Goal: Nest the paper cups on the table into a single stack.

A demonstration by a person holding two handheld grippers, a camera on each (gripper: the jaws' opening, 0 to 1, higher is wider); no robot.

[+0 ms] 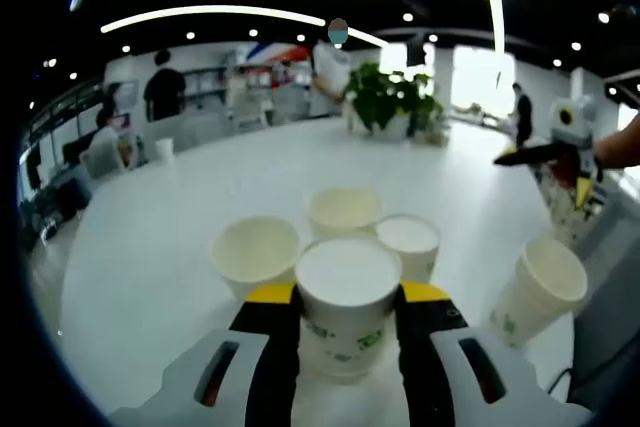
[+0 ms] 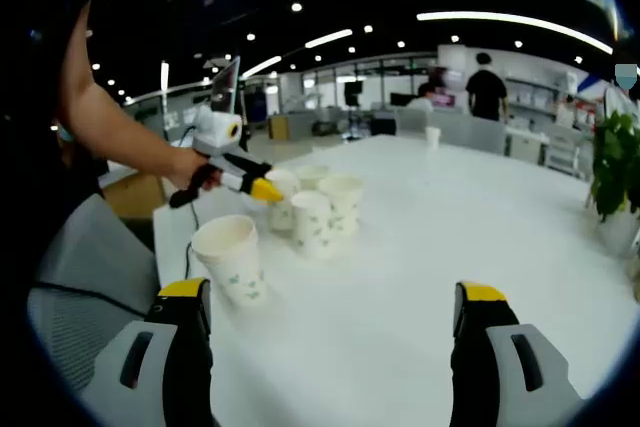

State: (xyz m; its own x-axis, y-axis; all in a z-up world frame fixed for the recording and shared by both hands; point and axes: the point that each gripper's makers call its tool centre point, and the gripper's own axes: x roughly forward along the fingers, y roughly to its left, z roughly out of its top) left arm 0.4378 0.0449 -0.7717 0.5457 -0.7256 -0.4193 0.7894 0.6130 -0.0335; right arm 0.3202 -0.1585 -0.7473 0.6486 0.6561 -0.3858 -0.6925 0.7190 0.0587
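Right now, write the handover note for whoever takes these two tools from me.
Left tool: shut on a paper cup, jaws on either side of it, at the near side of the cluster.
Right tool: open, holding nothing, over bare white table.
Cups: three more stand upright just beyond the held one; a lone cup stands apart near the table edge, close to the right tool's side.
Done: no nested stack visible yet.
Left: nest the held cup into a neighbour, add the other two, then bring in the lone cup.

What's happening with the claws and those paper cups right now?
Left claw shut on paper cup. Right claw open, empty. Three cups clustered ahead, a lone cup apart. Nothing blocking.
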